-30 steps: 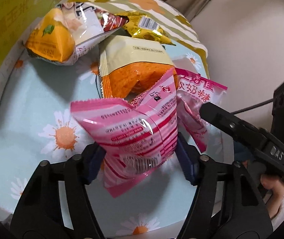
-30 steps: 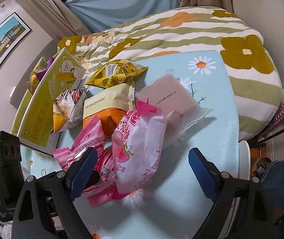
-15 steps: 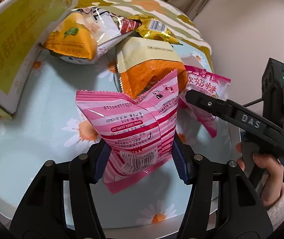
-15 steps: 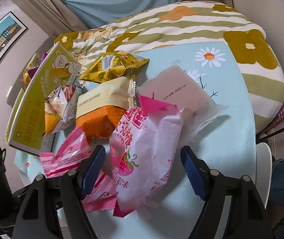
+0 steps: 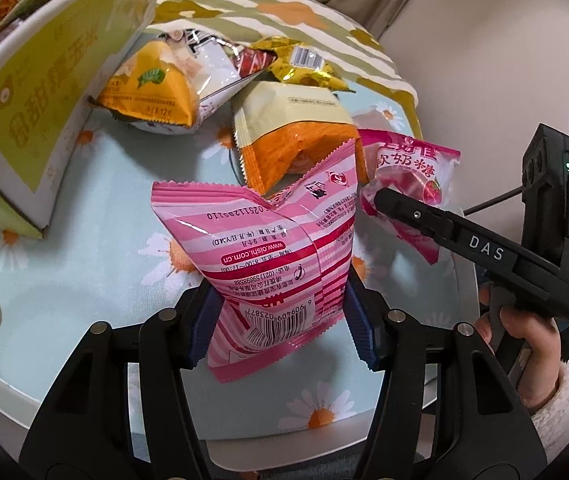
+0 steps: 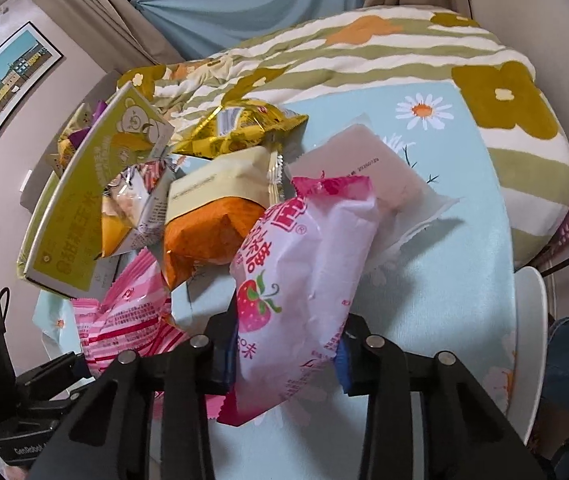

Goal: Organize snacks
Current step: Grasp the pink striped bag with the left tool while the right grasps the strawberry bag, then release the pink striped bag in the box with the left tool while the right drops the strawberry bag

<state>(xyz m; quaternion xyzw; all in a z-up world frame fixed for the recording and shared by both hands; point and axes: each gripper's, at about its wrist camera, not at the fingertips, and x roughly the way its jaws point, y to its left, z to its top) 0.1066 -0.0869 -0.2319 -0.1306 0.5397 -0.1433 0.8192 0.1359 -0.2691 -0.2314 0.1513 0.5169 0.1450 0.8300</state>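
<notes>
Left tool (image 5: 282,326): blue pads pinching the lower half of the pink striped bag (image 5: 268,256), barcode end toward the camera, bag upright and seemingly lifted off the counter (image 5: 64,280). Looks like a side grip across the width so the bag hangs clear of the pile, my read.

Right tool (image 6: 288,354): closed on the strawberry candy bag (image 6: 304,264) near its bottom end, top seal pointing away. In the left view one right finger presses into that bag's edge just beside the striped one. One bag per tool, probably so both go to the box in one trip.

Outward, still on the daisy cloth:
- 1 cream-and-orange pouch (image 5: 296,136), touching the held bags from behind
- 1 orange/clear packet (image 5: 164,92), left of it
- 1 gold foil pack (image 6: 240,128), further back
- 1 flat pale mauve pack (image 6: 364,172), lying right, partly under the candy bag

Total 6 loose snacks visible: 2 held, 4 lying.

1 yellow-green box (image 5: 32,112) at the left edge, tilted, with some wrappers visible inside; count unclear. Likely destination.

Striped blanket (image 6: 364,52) behind the counter.
</notes>
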